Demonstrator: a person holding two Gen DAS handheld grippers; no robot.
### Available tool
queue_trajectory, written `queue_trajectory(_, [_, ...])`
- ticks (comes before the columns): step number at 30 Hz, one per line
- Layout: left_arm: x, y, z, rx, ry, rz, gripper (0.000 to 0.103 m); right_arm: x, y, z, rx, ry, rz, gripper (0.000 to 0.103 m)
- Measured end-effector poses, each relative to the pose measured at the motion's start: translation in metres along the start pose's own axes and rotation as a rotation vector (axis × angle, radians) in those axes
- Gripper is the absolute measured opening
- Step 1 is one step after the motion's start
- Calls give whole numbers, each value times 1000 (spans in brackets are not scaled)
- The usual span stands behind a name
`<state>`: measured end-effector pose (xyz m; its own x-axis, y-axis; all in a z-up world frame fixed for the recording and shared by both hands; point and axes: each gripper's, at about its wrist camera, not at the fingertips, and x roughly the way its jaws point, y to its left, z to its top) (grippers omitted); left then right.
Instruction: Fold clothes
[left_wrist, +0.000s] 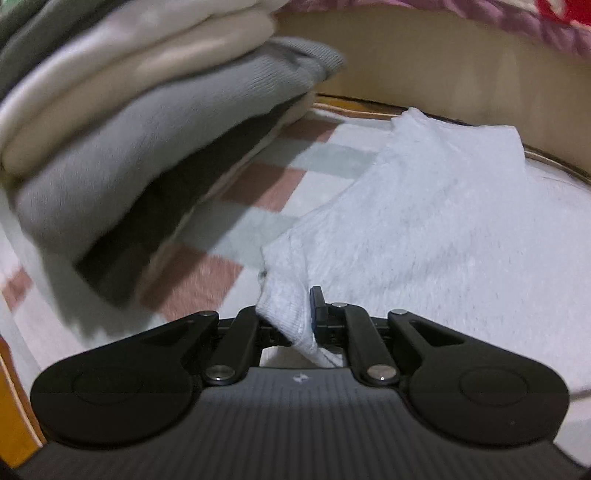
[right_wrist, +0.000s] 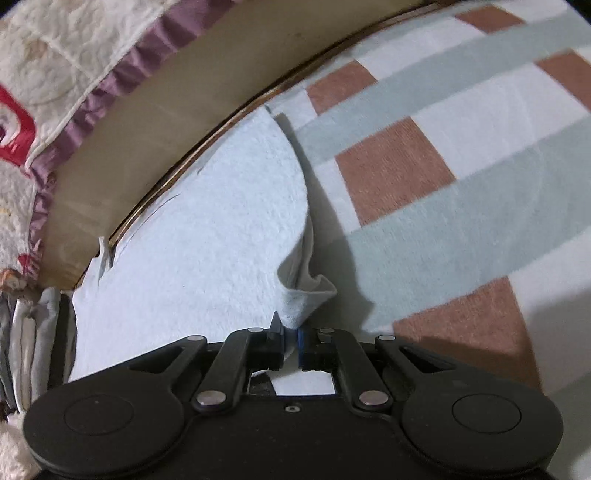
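Gripping pale blue garment (left_wrist: 424, 221) | left gripper (left_wrist: 295, 325) jaws clamped | right gripper (right_wrist: 291, 339) jaws clamped — no legible writing

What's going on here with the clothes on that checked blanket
A person is folding laundry with a hand-held gripper in each hand. The left gripper and the right gripper are both shut on edges of a pale blue garment spread on the checked blanket. A stack of folded clothes sits beside it, so this piece looks next.
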<state>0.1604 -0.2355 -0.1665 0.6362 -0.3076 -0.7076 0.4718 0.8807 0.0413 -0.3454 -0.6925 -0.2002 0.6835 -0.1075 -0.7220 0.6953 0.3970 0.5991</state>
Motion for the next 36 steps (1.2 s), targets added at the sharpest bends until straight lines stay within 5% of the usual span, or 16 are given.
queue_trajectory(4, [-16, 11, 10, -88, -55, -15, 7, -20, 12, 3, -35, -36, 47, 6])
queue_trajectory(10, [-3, 31, -12, -211, 30, -61, 7, -4, -2, -10, -29, 54, 52, 6])
queue_trajectory(21, [-61, 36, -11, -244, -31, -113, 7, -46, 4, 2, -58, 28, 202, 6])
queue_trajectory(31, [-53, 37, -82, -278, 124, -92, 9, -28, -17, -33, -144, 116, 16, 6])
queue_trajectory(36, [-60, 36, -72, -245, 146, -40, 26, -44, 1, -16, -173, 86, -97, 27])
